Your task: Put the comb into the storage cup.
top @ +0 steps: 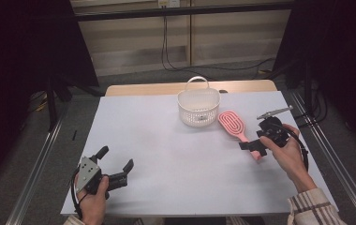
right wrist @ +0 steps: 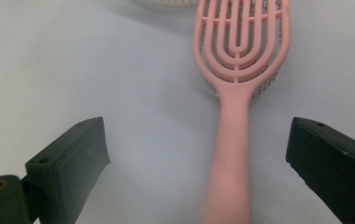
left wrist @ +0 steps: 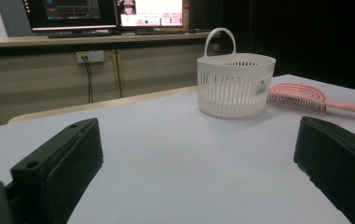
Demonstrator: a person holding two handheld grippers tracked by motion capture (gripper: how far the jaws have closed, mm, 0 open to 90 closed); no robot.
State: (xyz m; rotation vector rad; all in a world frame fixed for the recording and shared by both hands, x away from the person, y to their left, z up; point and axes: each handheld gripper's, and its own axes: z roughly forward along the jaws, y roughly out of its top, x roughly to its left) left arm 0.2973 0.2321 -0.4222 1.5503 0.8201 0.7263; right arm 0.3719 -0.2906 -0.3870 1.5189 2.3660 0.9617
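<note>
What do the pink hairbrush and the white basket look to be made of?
Hairbrush: probably moulded plastic, matte pink, one piece with open looped ribs in the head and a smooth handle. Basket: likely plastic too, off-white with a slight sheen; thin vertical slots in the wall and a moulded loop handle suggest it. Neither shows metal or wood.

Left claw [top: 117, 161]: held low at the near left, jaws spread wide, pointing forward and slightly right. Right claw [top: 252, 147]: at the right side, angled down and leftward, jaws standing wide apart, pads pressing on nothing.
</note>
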